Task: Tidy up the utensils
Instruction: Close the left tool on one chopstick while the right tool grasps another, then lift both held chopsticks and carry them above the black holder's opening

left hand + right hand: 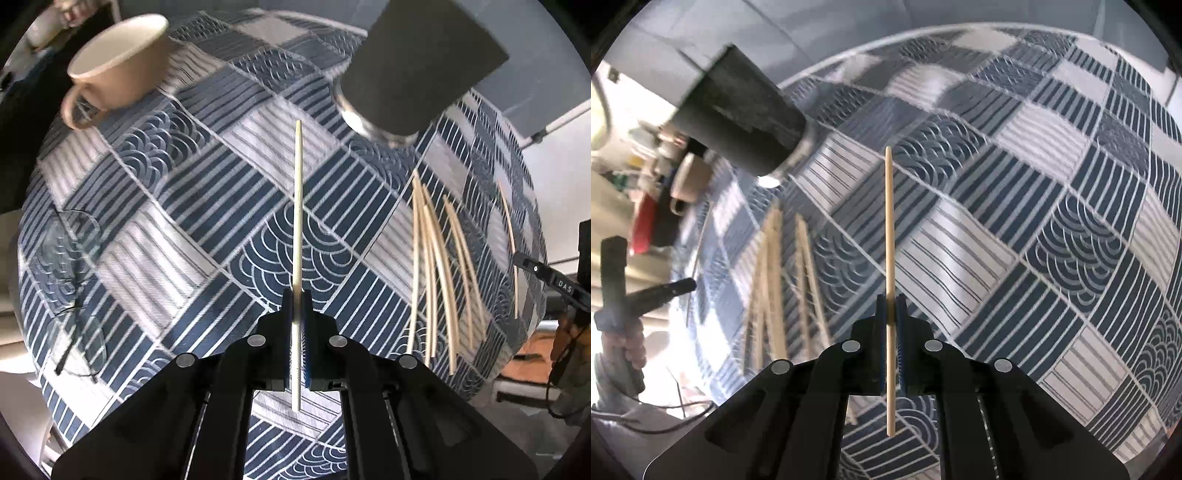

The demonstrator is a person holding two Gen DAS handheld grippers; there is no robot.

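Each tool point(296, 302) point(891, 306) pinches one skewer point(297, 206) point(889, 229) pointing forward.

Looks like a home dining spot: bench w/ blue-and-white patchwork tablecloth point(192, 206), beige cup point(118, 62), dark tumbler point(424, 70), glasses point(70, 280) lying on the cloth, household clutter point(646, 206) at the edge.

Blue-and-white patchwork tablecloth point(207, 206) is showing stripes and wave arcs; a cream cup point(118, 62) is sitting pale, a dark grey holder point(417, 66) is looming, pale wooden chopsticks point(436, 266) are gleaming.
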